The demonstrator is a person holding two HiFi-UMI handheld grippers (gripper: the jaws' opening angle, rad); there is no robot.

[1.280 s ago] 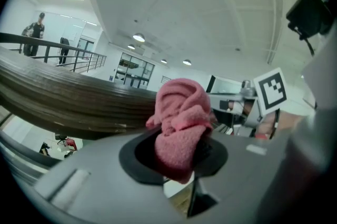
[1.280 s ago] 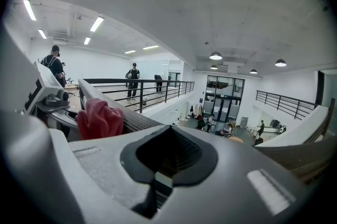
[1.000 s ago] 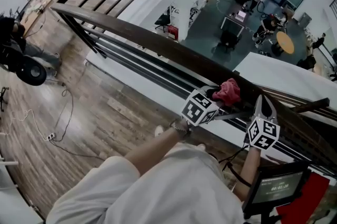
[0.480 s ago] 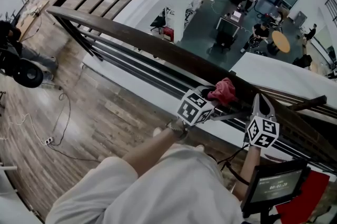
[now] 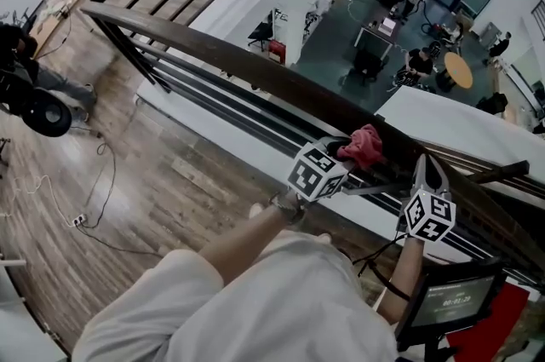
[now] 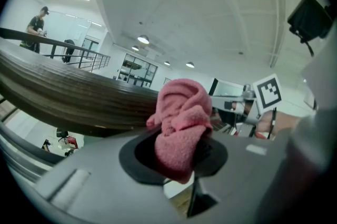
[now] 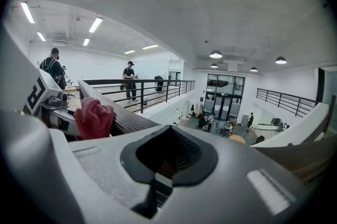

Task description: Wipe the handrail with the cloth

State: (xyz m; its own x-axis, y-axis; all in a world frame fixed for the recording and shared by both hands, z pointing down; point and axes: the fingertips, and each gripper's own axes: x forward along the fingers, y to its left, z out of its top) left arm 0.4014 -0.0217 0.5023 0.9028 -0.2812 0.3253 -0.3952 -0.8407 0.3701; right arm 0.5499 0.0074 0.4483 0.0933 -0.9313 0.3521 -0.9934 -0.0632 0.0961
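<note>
Cloth (image 5: 364, 145) is what I look at first: the pink cloth is bunched into a ball, and my left claw (image 5: 347, 156) is pinching it tight. It pokes out past the jaws and sits on top of the dark wooden handrail (image 5: 238, 66). What has changed is very small. A second ago the cloth was a tiny bit more to the right on the rail. Then it slid a little to the left, and now it has come back a bit. So it is almost in the same spot, near the right end of the rail that I can see. My right claw (image 5: 423, 173) has hardly moved at all. It waits just beside the rail, to the right of the cloth, with its jaws pressed together and nothing in them. I think this means I am rubbing one small patch with short strokes, not making one long sweep. The wiping has begun, but I think most of it is left to do, because the long part of the rail runs far off to my left.
</note>
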